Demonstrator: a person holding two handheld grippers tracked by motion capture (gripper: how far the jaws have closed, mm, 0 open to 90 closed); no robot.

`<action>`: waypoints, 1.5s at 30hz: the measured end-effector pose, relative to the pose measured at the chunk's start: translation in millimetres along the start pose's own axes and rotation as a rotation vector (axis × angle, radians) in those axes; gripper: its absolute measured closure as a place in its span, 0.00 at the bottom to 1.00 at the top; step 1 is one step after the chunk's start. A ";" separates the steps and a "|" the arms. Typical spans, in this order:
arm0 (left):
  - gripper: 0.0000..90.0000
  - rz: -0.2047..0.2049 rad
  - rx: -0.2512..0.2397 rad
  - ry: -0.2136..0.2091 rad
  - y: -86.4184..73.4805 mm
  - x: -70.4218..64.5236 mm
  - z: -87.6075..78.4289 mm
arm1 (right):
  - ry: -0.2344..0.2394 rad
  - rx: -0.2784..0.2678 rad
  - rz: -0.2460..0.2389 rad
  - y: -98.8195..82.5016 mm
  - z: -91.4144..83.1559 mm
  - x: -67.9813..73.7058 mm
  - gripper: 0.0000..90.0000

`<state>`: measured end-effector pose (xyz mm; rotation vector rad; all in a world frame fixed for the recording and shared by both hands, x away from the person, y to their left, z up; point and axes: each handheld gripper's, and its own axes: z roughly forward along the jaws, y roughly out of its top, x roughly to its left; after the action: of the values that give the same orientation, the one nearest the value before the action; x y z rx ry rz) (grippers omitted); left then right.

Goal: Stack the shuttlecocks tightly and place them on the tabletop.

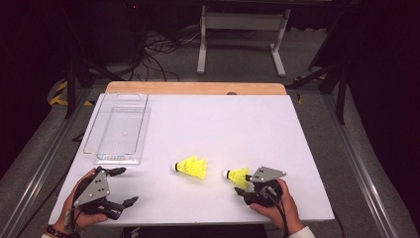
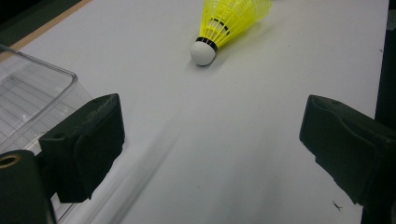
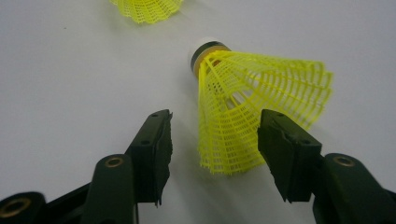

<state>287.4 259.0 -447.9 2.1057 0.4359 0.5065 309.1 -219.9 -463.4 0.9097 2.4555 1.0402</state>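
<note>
Two yellow shuttlecocks lie on the white bench, each with a netted plastic skirt that flares into a cone and a rounded white cork tip ringed by a dark band. The nearer shuttlecock lies on its side with its skirt between the fingers of the right gripper; these black, ridged pads stand partly spread on either side of the mesh, the right-hand one just beside or brushing the skirt's edge and the other set apart from it, so nothing is pinched. The cork tip points away from the fingers. The second shuttlecock lies farther out beyond those fingers, its open skirt toward them in the right gripper view, and well ahead of the left gripper, cork end nearest. The left gripper's fingers are spread wide over bare bench surface, with nothing between them. One clear plastic tray, rectangular with rounded corners and low glossy walls, sits just beside the left-hand finger of that gripper, its ribbed floor showing through the wall. In the high view each gripper is held by a hand at the near edge of the bench, and a pale wooden strip runs along the far edge.
</note>
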 end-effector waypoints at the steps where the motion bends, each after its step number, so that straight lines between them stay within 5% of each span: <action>1: 0.09 -0.001 -0.002 -0.001 0.0 0.2 -0.1 | -0.002 -0.002 -0.003 0.1 0.3 0.2 0.52; 10: 0.09 0.000 -0.005 -0.001 -0.1 0.2 -0.5 | 0.024 0.009 -0.031 1.5 4.6 2.9 0.63; 23: 0.09 -0.009 -0.008 0.000 -0.7 -1.2 -3.4 | 0.021 -0.014 -0.106 4.4 2.6 7.8 0.97; 45: 0.09 -0.001 -0.003 0.003 -1.5 -2.4 -4.4 | -0.007 -0.041 -0.157 6.8 -2.5 9.5 0.99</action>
<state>283.0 261.7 -447.4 2.1015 0.4378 0.5099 303.6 -211.3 -457.2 0.6935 2.4452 1.0267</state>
